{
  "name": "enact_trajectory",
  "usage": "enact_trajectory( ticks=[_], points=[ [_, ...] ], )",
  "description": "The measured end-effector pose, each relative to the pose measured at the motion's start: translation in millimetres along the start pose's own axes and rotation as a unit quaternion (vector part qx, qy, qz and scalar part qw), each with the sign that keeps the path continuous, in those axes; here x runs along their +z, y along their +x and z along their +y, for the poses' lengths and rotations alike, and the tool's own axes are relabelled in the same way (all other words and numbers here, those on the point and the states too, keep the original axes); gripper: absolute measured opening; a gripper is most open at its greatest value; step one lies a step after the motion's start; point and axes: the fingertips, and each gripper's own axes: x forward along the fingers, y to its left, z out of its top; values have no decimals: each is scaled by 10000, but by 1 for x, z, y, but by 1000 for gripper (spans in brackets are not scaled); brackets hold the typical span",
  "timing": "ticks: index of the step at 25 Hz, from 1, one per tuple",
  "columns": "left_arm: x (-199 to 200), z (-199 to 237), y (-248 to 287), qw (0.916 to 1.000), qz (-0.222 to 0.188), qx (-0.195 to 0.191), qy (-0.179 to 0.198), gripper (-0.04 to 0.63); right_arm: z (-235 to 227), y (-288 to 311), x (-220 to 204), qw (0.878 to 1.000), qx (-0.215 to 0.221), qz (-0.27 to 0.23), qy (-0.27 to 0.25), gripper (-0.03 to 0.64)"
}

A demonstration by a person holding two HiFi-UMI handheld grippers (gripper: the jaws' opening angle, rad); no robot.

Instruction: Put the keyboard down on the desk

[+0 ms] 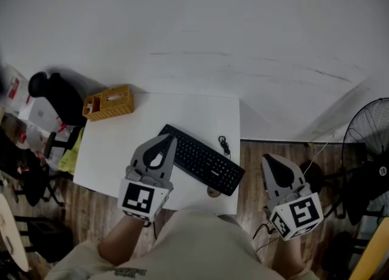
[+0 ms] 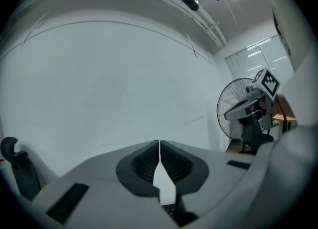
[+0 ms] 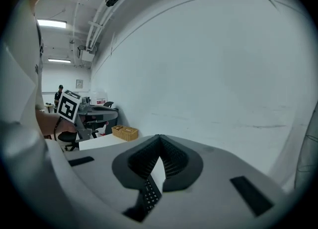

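A black keyboard (image 1: 206,162) lies flat and slantwise on the white desk (image 1: 115,145), its right end near the desk's front right corner. My left gripper (image 1: 165,141) hangs over the keyboard's left end, jaws shut tip to tip (image 2: 159,143) with nothing between them. In the left gripper view only a sliver of the keys (image 2: 171,213) shows below the jaws. My right gripper (image 1: 271,160) is off the desk's right edge, over the wooden floor. It is also shut (image 3: 159,137) and empty, with keyboard keys (image 3: 149,193) seen under its jaws.
A wicker basket (image 1: 109,102) stands at the desk's back left corner. A small black cable (image 1: 225,145) lies behind the keyboard. A standing fan (image 1: 371,133) is at the right, a black chair (image 1: 58,93) at the left. A white wall runs behind the desk.
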Motion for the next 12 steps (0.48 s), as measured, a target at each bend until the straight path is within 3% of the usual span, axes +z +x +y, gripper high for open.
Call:
enact_trajectory(
  ticks=[12],
  points=[
    [6, -3, -4, 9999, -93, -13, 45, 25, 2, -2, 1, 10000, 44, -24, 15, 25]
  ],
)
